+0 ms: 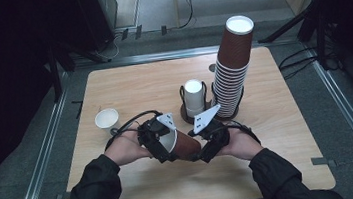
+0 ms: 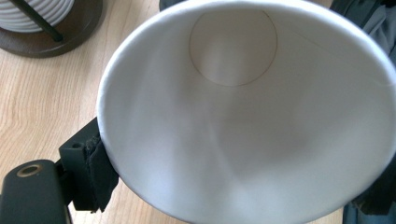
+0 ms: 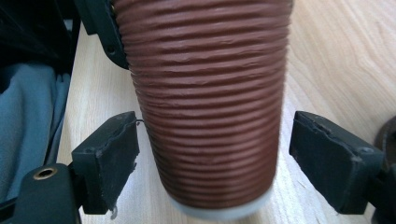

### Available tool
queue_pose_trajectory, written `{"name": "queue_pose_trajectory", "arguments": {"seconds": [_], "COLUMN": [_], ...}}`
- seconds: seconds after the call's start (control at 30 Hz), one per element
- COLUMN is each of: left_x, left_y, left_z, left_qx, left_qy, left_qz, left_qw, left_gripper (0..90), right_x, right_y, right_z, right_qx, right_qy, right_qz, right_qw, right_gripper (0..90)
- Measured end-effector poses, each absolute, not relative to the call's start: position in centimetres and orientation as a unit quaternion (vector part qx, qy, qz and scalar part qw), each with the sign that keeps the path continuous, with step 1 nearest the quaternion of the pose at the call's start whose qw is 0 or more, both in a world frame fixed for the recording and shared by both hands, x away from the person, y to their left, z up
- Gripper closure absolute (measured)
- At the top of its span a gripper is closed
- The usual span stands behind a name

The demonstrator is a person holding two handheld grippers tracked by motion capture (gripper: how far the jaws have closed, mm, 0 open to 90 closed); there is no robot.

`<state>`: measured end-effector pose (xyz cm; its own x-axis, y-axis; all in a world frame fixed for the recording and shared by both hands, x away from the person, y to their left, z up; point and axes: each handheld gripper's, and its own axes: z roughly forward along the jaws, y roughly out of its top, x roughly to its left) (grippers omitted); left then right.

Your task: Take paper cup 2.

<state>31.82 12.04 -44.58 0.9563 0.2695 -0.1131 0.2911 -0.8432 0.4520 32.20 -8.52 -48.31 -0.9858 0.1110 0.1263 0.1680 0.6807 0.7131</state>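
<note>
Between two claws, one brown cup (image 1: 186, 146)

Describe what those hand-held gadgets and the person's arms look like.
Each hand carries a black gripper: the left gripper and right gripper both bear a pale grey three-cornered plate and trail a black cable. Blocky black jaws have worn pads. The person's sleeves are dark.

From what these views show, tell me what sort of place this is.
Probably a lab recording station, not a café: a small wooden table ringed by metal floor rails, loose cables on grey carpet, and a cup dispenser stand with a tall stack of brown paper cups.
</note>
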Motion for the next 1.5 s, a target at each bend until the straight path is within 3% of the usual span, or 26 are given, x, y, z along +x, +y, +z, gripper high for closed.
{"name": "queue_pose_trajectory", "arguments": {"seconds": [0.77, 1.0, 1.5], "left_x": [31.2, 31.2, 31.2], "left_y": [11.3, 11.9, 15.3], "left_z": [-44.2, -43.8, -44.0], "left_qx": [0.96, 0.953, 0.929], "left_qy": [0.138, 0.139, 0.173], "left_qz": [-0.022, -0.016, -0.007], "left_qw": [0.243, 0.269, 0.328], "left_gripper": [8.2, 0.2, 0.0], "right_x": [31.8, 32.0, 32.5], "right_y": [-7.5, -8.0, -9.2], "right_z": [-48.6, -48.3, -47.7], "right_qx": [-0.056, -0.063, -0.073], "right_qy": [-0.918, -0.916, -0.909], "right_qz": [-0.39, -0.394, -0.409], "right_qw": [0.044, 0.037, 0.033], "right_gripper": [20.1, 19.7, 19.6]}}
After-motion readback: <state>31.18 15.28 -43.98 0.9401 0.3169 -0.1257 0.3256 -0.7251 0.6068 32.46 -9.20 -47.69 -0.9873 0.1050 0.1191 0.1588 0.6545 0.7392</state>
